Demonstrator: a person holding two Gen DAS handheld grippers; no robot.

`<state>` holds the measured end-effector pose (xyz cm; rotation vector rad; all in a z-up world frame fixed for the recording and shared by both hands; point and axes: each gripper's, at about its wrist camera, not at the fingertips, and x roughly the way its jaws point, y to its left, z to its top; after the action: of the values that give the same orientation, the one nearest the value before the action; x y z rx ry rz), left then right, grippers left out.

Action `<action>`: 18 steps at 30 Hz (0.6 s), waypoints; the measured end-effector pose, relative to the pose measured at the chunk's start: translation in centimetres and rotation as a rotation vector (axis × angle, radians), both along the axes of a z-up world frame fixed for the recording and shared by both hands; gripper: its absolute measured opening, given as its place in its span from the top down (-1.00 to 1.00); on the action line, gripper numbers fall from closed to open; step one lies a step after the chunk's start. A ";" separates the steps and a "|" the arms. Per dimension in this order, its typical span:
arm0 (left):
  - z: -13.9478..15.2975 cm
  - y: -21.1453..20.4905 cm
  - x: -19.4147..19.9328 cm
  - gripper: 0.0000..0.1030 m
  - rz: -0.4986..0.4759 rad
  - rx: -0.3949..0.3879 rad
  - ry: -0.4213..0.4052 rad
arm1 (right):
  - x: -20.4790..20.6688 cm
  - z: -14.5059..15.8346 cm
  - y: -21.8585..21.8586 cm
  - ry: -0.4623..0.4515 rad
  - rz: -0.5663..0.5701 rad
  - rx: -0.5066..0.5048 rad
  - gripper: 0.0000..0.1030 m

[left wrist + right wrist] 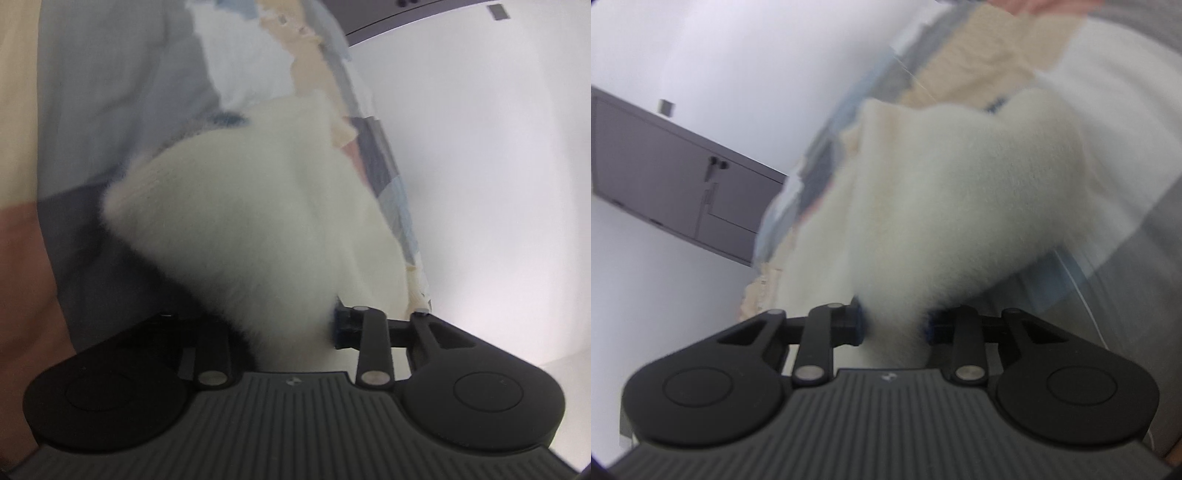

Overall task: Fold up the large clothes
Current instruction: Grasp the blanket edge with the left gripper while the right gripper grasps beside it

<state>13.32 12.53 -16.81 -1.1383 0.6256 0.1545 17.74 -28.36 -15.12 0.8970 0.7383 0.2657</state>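
I had both grippers angled downward. The left gripper (pixel 295 325) pinched a bunch of the fluffy white fleece garment (pixel 258 206); the right gripper (pixel 894 326) clamped another bunch, over the patchwork pastel cloth (pixel 979 48).

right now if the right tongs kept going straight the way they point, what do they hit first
The right tongs are already closed on the fluffy white garment, so that fleece fills the line ahead. Behind it lies a patchwork cover in beige and grey; depth is blurred, so how far off I cannot tell.
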 end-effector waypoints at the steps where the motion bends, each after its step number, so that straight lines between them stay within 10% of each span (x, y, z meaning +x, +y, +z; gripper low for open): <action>1: 0.7 -0.2 -0.4 0.32 -0.003 0.018 -0.018 | -0.5 0.3 -0.4 -0.011 0.005 0.007 0.40; 10: 6.9 -1.6 -8.5 0.35 -0.056 0.053 -0.145 | -5.0 6.3 -2.0 -0.099 0.060 -0.051 0.41; 18: 6.3 -2.1 -11.5 0.06 -0.101 -0.001 -0.107 | -5.8 6.2 -3.2 -0.021 0.073 -0.030 0.39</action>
<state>1.83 10.45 -10.53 -1.1056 0.5863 0.0072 11.92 -31.51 -8.94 0.8385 0.7546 0.3268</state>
